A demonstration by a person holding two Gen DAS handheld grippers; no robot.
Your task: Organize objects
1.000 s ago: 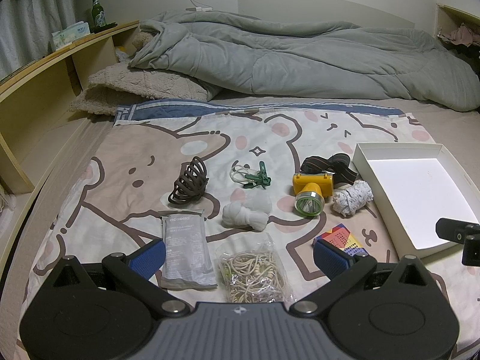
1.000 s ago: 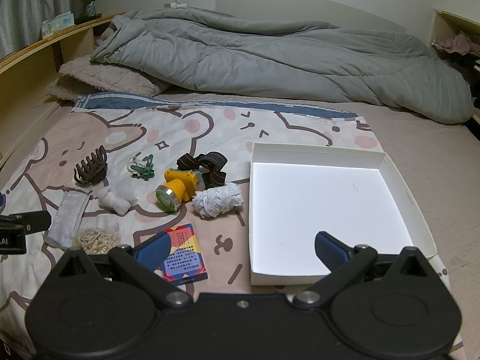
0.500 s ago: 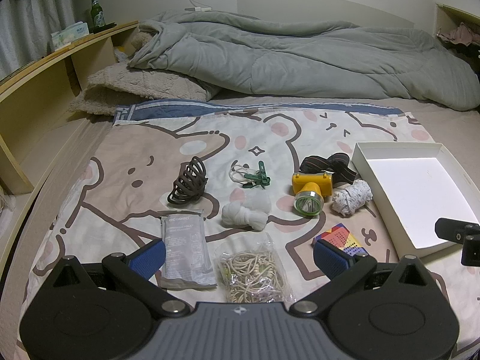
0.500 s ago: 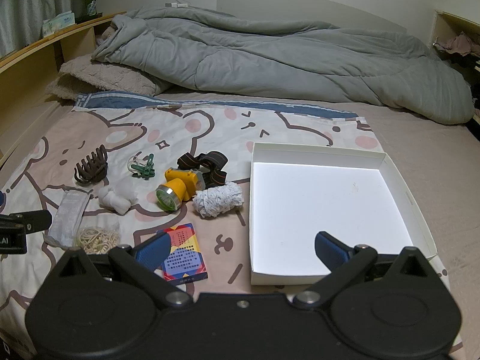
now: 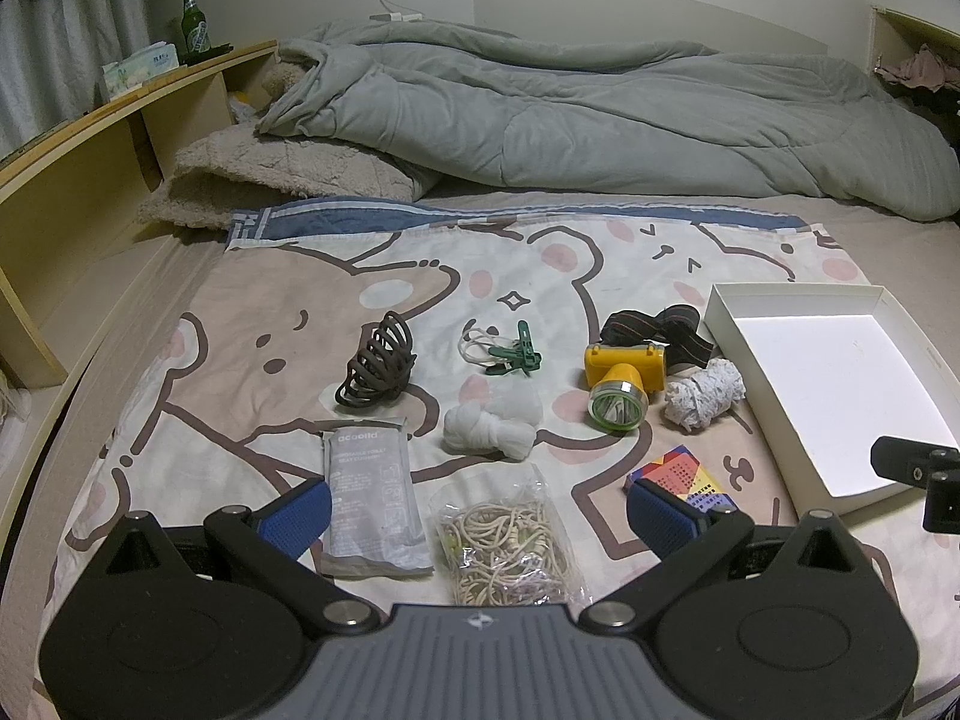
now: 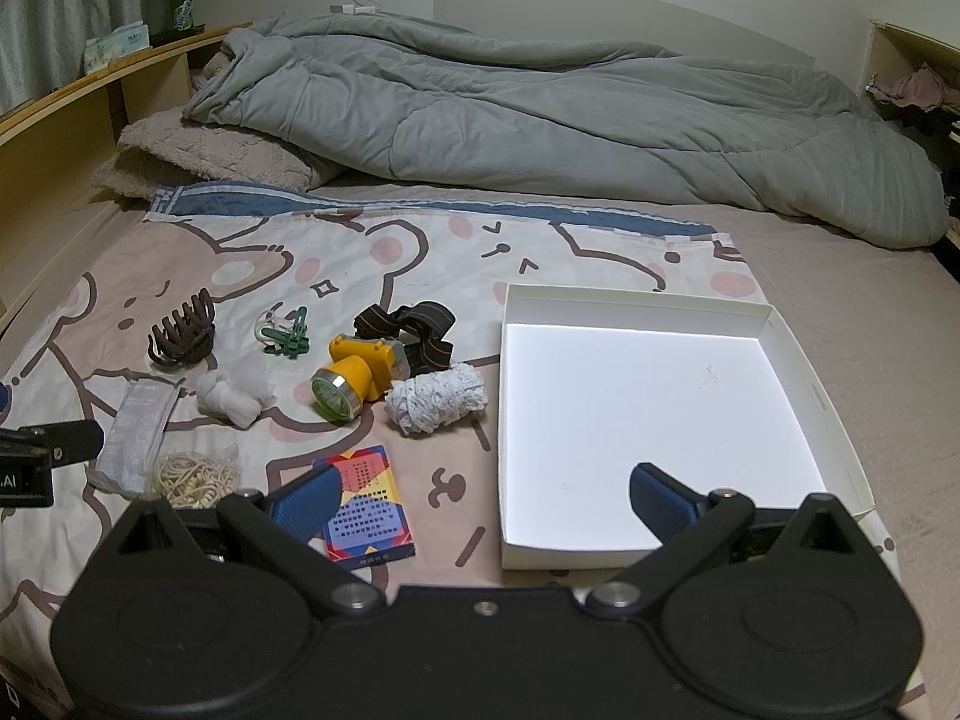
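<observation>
Bed [image 5: 888,252]: beige sheet, with a bear-print cloth [image 5: 372,300] spread flat over the near part. A grey duvet [image 5: 600,114] lies bunched across the far end, a fuzzy pillow [image 5: 270,180] partly under its left side.

On the cloth, far row from left: brown claw clip [image 5: 377,371], green pegs [image 5: 513,355] with a white cord, yellow headlamp [image 5: 621,381] on its dark strap, white lace roll [image 5: 705,402]. Near row: grey packet [image 5: 367,495], knotted white cloth [image 5: 492,423], bag of rubber bands [image 5: 510,540], colourful card box [image 6: 366,501].

White tray [image 6: 780,354] lies at the right, straddling the cloth edge and bare sheet.
</observation>
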